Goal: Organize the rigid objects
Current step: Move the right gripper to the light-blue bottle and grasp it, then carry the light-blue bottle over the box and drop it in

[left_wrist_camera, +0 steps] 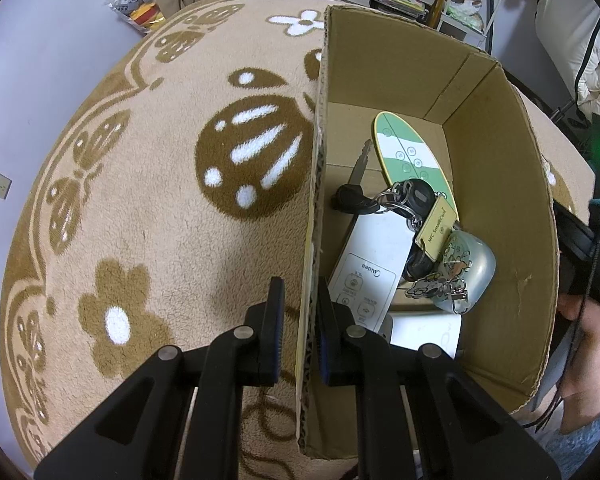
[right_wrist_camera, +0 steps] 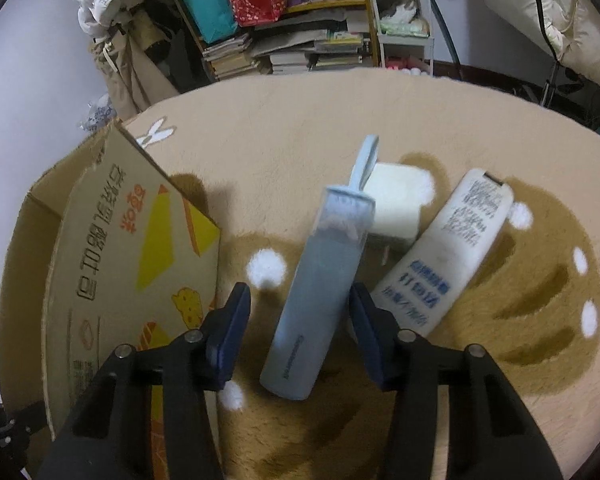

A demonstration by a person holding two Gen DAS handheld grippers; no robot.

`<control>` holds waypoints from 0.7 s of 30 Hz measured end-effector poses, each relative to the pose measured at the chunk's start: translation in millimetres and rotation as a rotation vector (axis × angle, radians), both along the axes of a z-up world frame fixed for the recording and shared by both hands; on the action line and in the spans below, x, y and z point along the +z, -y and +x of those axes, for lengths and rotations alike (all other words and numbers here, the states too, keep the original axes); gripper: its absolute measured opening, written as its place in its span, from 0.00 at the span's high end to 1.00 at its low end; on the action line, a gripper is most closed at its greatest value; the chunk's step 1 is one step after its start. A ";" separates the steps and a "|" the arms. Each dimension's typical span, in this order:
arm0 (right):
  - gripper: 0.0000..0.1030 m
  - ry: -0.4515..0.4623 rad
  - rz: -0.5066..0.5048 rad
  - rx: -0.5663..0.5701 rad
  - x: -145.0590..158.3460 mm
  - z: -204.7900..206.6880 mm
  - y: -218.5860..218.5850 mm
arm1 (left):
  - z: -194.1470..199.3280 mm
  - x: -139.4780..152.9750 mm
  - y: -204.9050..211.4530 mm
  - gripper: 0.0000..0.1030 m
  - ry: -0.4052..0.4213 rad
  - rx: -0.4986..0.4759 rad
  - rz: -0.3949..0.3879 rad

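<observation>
In the left wrist view my left gripper (left_wrist_camera: 300, 292) is shut on the near side wall of an open cardboard box (left_wrist_camera: 496, 184), one finger outside and one inside. In the box lie a green and white remote (left_wrist_camera: 412, 152), a bunch of keys (left_wrist_camera: 384, 200) with a yellow card tag (left_wrist_camera: 438, 228), a white remote (left_wrist_camera: 368, 264) and a pale rounded case (left_wrist_camera: 470, 268). In the right wrist view my right gripper (right_wrist_camera: 300, 296) straddles a light blue slim bottle (right_wrist_camera: 320, 276) lying on the rug. Its jaws are open, with a gap at the left pad.
Beside the bottle lie a white remote with blue print (right_wrist_camera: 448, 252) and a cream block (right_wrist_camera: 396, 204). The printed box (right_wrist_camera: 132, 248) stands left of them. The beige patterned rug (left_wrist_camera: 160, 200) covers the floor. Shelves of books (right_wrist_camera: 292, 48) line the back. A person's arm (left_wrist_camera: 592, 328) is right of the box.
</observation>
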State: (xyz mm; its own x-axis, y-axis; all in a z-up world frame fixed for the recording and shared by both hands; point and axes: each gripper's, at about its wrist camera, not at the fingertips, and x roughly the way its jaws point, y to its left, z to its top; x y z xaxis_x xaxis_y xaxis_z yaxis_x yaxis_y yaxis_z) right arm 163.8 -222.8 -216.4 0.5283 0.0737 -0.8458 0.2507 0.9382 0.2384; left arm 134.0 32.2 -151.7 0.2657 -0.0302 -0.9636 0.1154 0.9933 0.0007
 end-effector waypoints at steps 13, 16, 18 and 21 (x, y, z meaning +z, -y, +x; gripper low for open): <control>0.67 0.026 -0.026 -0.019 1.4 -20.2 -1.4 | 0.2 -0.4 -0.9 0.86 -0.003 0.001 -0.005; 0.70 0.069 -0.021 -0.031 18.9 -24.4 0.3 | 0.5 -1.0 -0.9 0.86 -0.005 0.002 -0.006; 0.71 0.100 -0.008 -0.035 31.7 -26.9 0.8 | 0.5 -1.0 -1.2 0.86 -0.005 0.002 -0.005; 0.71 0.149 0.001 -0.035 50.1 -31.1 1.3 | 0.8 -1.3 -1.4 0.86 -0.006 0.003 -0.005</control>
